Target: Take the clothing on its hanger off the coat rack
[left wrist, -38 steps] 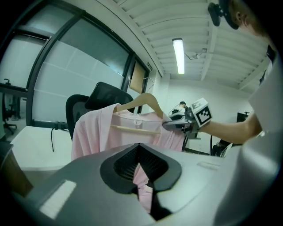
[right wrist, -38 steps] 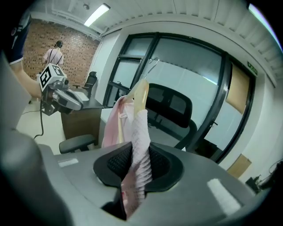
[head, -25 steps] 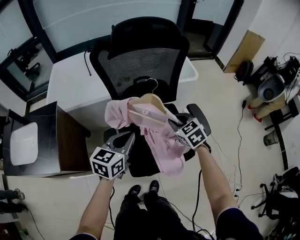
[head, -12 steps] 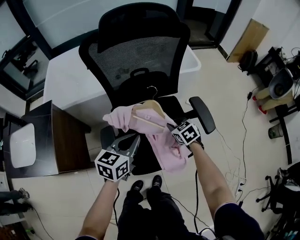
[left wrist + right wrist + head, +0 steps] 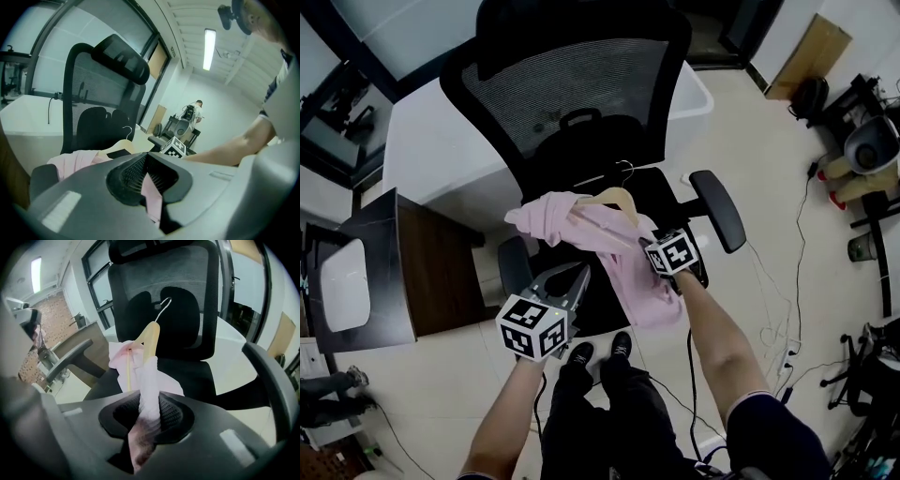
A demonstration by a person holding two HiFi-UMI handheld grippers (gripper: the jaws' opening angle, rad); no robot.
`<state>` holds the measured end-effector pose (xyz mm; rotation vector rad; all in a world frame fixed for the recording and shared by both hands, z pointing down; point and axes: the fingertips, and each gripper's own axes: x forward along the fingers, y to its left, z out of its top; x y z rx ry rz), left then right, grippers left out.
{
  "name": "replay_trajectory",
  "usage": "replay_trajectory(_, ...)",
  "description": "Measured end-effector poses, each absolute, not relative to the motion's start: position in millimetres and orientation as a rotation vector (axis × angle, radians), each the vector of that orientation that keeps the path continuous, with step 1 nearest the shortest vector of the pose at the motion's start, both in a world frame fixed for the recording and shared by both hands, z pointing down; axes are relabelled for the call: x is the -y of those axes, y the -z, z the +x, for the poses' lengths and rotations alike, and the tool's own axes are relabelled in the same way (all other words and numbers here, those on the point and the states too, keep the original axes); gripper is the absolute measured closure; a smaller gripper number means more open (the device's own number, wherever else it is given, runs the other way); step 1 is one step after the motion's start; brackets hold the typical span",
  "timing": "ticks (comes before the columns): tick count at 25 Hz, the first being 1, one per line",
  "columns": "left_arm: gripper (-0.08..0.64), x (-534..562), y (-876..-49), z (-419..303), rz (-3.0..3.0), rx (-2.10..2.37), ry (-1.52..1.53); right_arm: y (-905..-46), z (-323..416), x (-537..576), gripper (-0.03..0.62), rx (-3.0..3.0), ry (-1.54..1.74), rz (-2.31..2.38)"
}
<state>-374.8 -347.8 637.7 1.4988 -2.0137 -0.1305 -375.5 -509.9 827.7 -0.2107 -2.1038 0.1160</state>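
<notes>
Low over the seat of the black mesh office chair (image 5: 581, 84): the pale pink cloth garment (image 5: 642, 286) on its light wooden hanger (image 5: 614, 199). Clamped in the right claw (image 5: 645, 246), a bunched fold of that pink cloth at the hanger's shoulder. Just eased a touch wider there, yet pressing the cloth from both sides. From the head view, draping down past the seat's front edge, thin metal hook (image 5: 624, 169) towards the backrest. Only in the right gripper view, looking up the hanger edge-on, its wooden bar beside the cloth. Over to the left claw (image 5: 579, 274): clenched tip to tip, gripping nothing, just beside the hanging pink. Through the left gripper view alone, a person (image 5: 198, 105) standing far back by equipment. Behind the chair, a white tabletop (image 5: 431, 159).
</notes>
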Motion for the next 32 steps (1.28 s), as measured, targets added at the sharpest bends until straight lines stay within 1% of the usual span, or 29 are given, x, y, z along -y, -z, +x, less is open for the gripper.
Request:
replay_trajectory(4,0.548,348,-654,-371,1.481,1.983,0.129,-847,-368,520,0.488,2.098,-0.108,-0.128)
replay_trajectory(9,0.548,356,-659,-374,1.490,1.968,0.128,-842,-366,532,0.395,2.147,-0.074,-0.066)
replay_trajectory(12,0.548,363,-658,-377,1.503,1.963,0.123,-826,-365,538,0.391,2.185,-0.079,-0.048)
replay_trajectory(15,0.548,370,-654,-378,1.527,1.960,0.119,-800,-369,536,0.418,2.259,-0.097,-0.053)
replay_trajectory(16,0.548,373,-652,-379,1.538,1.961,0.119,-787,-372,535,0.436,2.296,-0.109,-0.054)
replay_trajectory(17,0.548,376,-648,-380,1.550,1.962,0.120,-772,-374,533,0.476,2.341,-0.125,-0.058)
replay_trajectory(18,0.548,379,-643,-380,1.566,1.964,0.122,-756,-376,531,0.493,2.391,-0.147,-0.063)
replay_trajectory(22,0.548,385,-616,-380,1.638,1.977,0.152,-685,-378,518,0.527,2.574,-0.224,-0.070)
replay_trajectory(25,0.548,386,-590,-382,1.676,2.002,0.177,-624,-376,505,0.582,2.697,-0.232,-0.085)
replay_trajectory(32,0.543,383,-516,-377,1.796,2.052,0.206,-486,-365,471,0.591,2.946,-0.113,-0.184)
